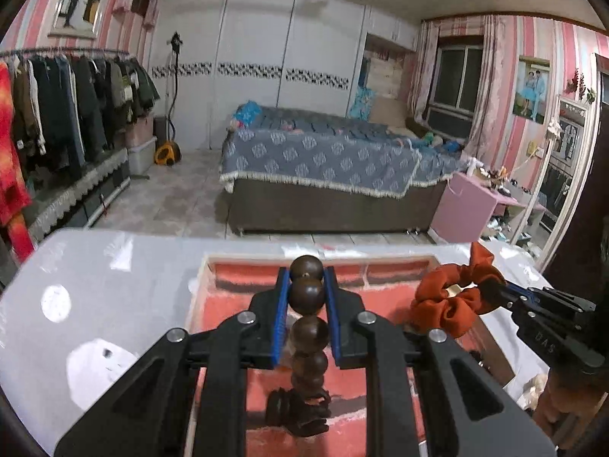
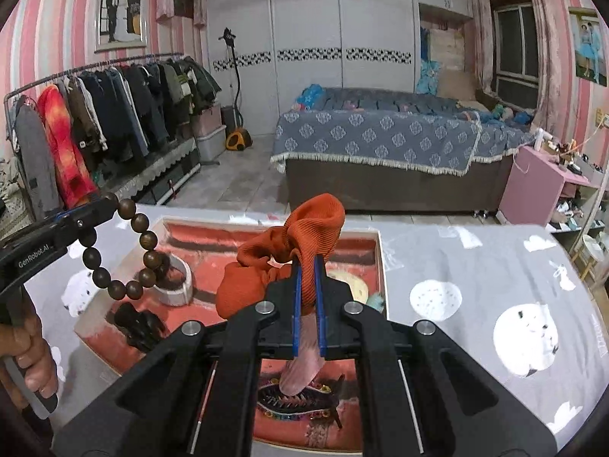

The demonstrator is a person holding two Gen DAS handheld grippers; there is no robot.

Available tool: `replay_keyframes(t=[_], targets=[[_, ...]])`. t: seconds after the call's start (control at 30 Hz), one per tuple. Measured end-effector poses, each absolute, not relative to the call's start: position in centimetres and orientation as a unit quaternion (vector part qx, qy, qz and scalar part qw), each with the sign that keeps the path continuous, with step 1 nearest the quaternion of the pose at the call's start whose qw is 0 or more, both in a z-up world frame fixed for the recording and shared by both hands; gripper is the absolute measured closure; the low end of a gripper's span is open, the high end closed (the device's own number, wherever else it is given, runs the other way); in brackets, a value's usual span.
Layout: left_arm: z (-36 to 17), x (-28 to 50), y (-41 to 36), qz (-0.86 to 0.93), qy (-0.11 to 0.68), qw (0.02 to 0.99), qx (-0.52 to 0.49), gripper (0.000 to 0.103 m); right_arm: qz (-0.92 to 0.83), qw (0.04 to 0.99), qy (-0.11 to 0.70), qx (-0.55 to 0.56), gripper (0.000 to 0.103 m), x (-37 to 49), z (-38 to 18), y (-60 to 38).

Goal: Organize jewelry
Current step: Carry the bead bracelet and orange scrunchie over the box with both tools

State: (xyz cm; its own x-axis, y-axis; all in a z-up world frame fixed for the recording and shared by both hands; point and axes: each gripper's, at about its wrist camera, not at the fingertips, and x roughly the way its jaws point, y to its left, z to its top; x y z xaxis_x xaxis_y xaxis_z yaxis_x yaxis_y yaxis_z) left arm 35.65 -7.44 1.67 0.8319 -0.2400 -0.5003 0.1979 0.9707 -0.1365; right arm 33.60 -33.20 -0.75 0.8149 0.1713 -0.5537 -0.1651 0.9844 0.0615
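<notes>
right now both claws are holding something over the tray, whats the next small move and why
Probably lower the left claw and release the wooden bead bracelet into the tray: it hangs above open red lining beside the white bangle, while the right claw holds the orange scrunchie clear.

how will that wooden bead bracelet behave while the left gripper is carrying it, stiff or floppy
Probably floppy: the bead bracelet hangs in a loose loop below the left gripper, so it may swing. The beads look round and smooth, so they could slip between the pads or roll if dropped. Set down in the tray, it would likely collapse, not hold shape.
</notes>
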Motion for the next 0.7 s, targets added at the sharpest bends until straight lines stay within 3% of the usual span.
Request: replay_keyframes(t=[0.5, 0.7], targets=[[-1.3, 36.7, -8.3, -0.104, 0.303, 0.947, -0.016, 0.084, 0.07, 0.938, 0.34, -0.001, 0.094, 35.4, -4.8, -32.8], [-1.9, 37.2, -8.0, -0.104, 0.319, 0.942, -0.017, 0.084, 0.06, 0.939, 0.338, 0.004, 0.078, 35.5, -5.2, -33.0]])
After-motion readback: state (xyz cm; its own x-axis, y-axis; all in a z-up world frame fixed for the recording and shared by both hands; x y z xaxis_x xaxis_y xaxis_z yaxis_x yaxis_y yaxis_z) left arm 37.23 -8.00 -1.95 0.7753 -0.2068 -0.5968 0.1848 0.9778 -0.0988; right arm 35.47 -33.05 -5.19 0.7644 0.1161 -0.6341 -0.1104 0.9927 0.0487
